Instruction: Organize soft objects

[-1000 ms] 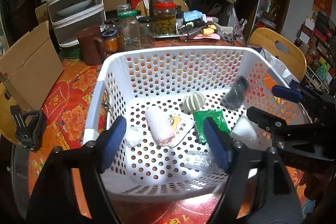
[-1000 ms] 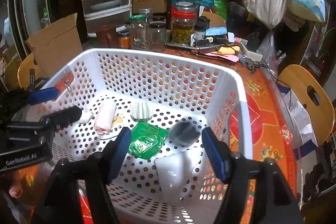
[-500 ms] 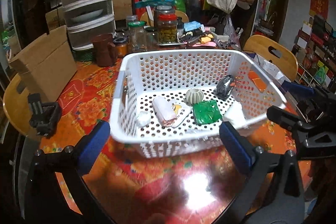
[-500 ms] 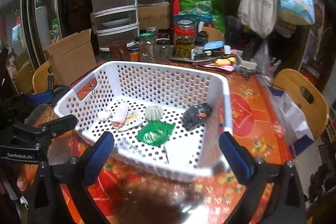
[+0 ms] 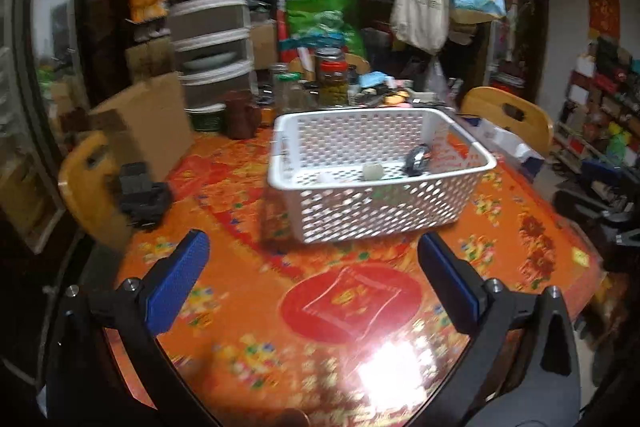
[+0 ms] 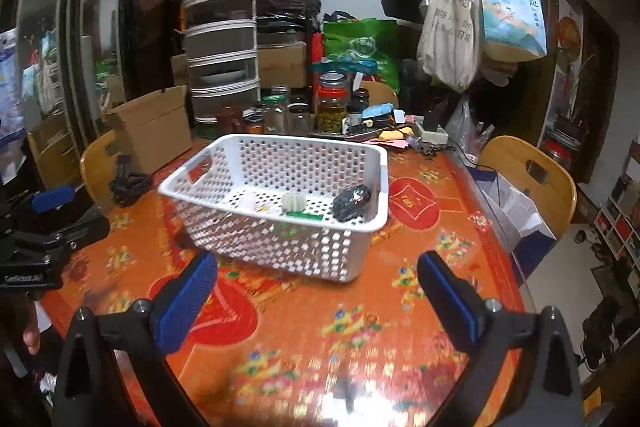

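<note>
A white perforated basket point(image 5: 380, 211) point(image 6: 280, 239) stands on the orange patterned table. Inside it lie a dark grey soft object point(image 6: 352, 202) point(image 5: 417, 159), a pale ribbed ball point(image 6: 294, 202) point(image 5: 373, 171), a green packet point(image 6: 304, 215) and a white roll point(image 6: 250, 201). My left gripper point(image 5: 314, 283) is open and empty, well back from the basket over the near table. My right gripper point(image 6: 316, 297) is open and empty, also back from the basket. Each gripper shows at the edge of the other's view.
Glass jars point(image 6: 331, 103), a brown mug and clutter crowd the far table edge. A cardboard box point(image 6: 154, 129) stands at the far left. Wooden chairs point(image 6: 528, 171) stand at left and right. A black clamp point(image 5: 142, 197) lies at the table's left edge.
Both grippers have pulled back and up from the basket. The dark grey object, in mid-air a second ago, now rests in the basket's right corner.
</note>
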Motion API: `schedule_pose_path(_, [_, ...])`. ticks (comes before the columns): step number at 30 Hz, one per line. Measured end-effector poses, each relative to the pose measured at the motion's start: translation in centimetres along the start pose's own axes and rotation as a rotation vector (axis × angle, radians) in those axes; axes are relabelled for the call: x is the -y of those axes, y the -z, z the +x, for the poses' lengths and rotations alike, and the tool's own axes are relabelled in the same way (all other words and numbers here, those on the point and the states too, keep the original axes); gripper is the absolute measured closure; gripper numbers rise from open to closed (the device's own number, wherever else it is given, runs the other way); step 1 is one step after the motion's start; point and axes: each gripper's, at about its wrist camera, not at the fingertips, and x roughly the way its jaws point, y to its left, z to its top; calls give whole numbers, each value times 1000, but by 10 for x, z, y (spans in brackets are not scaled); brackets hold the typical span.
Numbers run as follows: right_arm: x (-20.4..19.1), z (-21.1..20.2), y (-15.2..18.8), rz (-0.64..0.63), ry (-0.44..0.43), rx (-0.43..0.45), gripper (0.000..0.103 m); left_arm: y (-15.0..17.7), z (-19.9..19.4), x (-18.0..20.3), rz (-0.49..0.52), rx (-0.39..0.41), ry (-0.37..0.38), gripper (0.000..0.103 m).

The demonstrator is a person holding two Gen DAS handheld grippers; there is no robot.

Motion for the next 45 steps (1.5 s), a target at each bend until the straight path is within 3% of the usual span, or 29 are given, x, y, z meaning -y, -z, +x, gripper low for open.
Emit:
schedule_pose_path(7, [-19, -61, 41, -27, -9, 45, 3, 33, -66, 12, 8, 17, 45, 0])
schedule_pose_path(12, [-32, -90, 57, -33, -1, 86, 3, 35, -90, 27, 6, 31, 68, 0])
schedule_pose_path(24, [-28, -86, 53, -14, 34, 56, 3, 27, -90, 29, -31, 24, 80, 0])
schedule_pose_path(45, [-26, -86, 52, 2, 0, 49, 3, 29, -82, 28, -29, 12, 77, 0])
